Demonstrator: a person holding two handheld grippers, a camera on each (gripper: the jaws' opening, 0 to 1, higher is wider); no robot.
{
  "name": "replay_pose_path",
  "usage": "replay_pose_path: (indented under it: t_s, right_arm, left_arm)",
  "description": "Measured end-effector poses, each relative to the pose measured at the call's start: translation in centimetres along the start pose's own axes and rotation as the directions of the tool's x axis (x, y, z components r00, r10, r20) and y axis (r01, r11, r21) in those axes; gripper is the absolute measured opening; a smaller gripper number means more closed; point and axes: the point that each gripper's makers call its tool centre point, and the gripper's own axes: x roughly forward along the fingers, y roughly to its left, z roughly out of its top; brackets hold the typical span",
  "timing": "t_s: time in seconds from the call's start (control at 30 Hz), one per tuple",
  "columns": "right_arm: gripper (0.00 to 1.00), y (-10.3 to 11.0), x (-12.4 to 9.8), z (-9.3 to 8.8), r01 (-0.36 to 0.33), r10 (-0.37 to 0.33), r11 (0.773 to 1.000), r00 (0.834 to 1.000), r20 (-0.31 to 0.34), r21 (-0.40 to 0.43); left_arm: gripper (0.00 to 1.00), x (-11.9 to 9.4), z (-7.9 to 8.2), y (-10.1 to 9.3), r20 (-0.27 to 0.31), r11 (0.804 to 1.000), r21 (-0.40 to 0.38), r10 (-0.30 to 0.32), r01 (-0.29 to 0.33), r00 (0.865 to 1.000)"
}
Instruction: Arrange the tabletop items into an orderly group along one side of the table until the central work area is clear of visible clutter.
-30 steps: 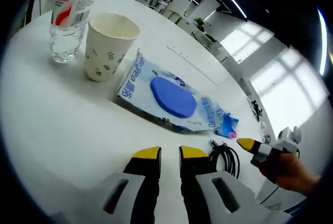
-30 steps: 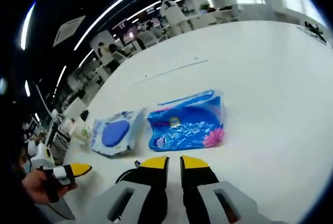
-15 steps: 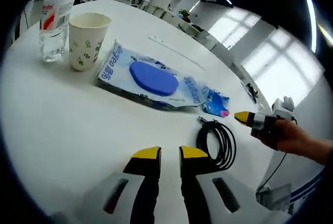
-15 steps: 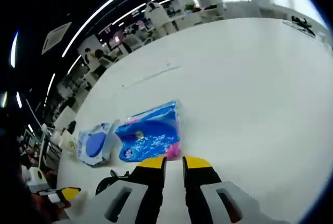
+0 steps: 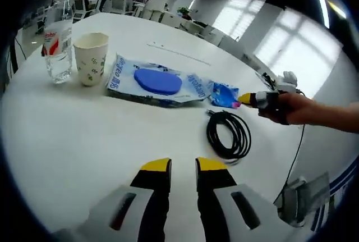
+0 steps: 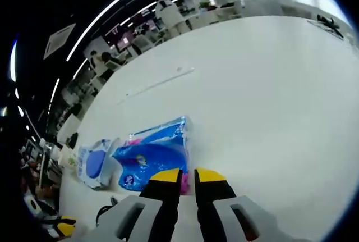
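1. Now my right tool (image 6: 180,176) sits low against the near end of the blue tissue pack (image 6: 150,155), tips pressed nearly together, pinching nothing; I judge a slow, flat push toward the wipes pack (image 5: 151,80) keeps the row straight.
2. Meanwhile my left tool (image 5: 183,166) hovers nearly closed and empty over bare surface (image 5: 73,141), short of the coiled cable (image 5: 228,134); paper cup (image 5: 90,58) and water bottle (image 5: 58,48) stand near the far edge.

Both claws (image 5: 183,166) (image 6: 187,176) nearly closed, empty.

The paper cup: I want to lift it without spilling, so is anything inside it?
From the left gripper view, the paper cup stands upright beside the water bottle. Just its rim and a pale strip of inner wall show; the bottom is hidden, so contents cannot be told.
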Motion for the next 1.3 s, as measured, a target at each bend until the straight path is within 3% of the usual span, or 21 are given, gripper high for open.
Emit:
replay_pose_path:
  t_s: [0.2,0.47,0.63,0.87,1.0,1.2,1.3]
  right_arm:
    - [0.00,0.2,0.0,-0.2,-0.005,0.005,1.000,1.000,-0.008,-0.012]
    - [0.00,-0.1,0.2,-0.3,-0.016,0.016,1.000,1.000,0.001,-0.012]
    - [0.00,-0.2,0.3,-0.5,-0.019,0.019,0.999,1.000,-0.004,-0.035]
    - [0.00,-0.3,0.0,-0.3,-0.021,0.021,0.998,1.000,-0.001,-0.060]
    - [0.00,0.0,-0.3,-0.6,-0.024,0.023,0.998,1.000,-0.007,-0.064]
    - [0.01,-0.4,0.0,-0.8,-0.026,0.024,0.997,1.000,-0.016,-0.078]
    - [0.04,-0.6,-0.2,-0.6,-0.024,0.023,0.997,1.000,-0.010,-0.067]
  left_arm:
    - [0.19,-2.1,0.8,0.7,0.014,0.998,0.055,0.030,-0.031,0.999]
    - [0.28,-5.1,2.0,5.1,0.041,0.987,0.126,0.092,-0.097,0.995]
    - [0.30,-7.0,3.5,7.3,0.078,0.988,0.084,0.126,-0.133,0.989]
    - [0.35,-9.1,5.8,9.2,0.113,0.974,0.133,0.168,-0.182,0.979]
    - [0.37,-10.0,6.0,11.1,0.129,0.973,0.121,0.180,-0.195,0.975]
    - [0.37,-10.9,6.2,11.6,0.150,0.975,0.072,0.198,-0.210,0.969]
    - [0.37,-11.1,6.4,11.8,0.152,0.973,0.089,0.197,-0.212,0.969]
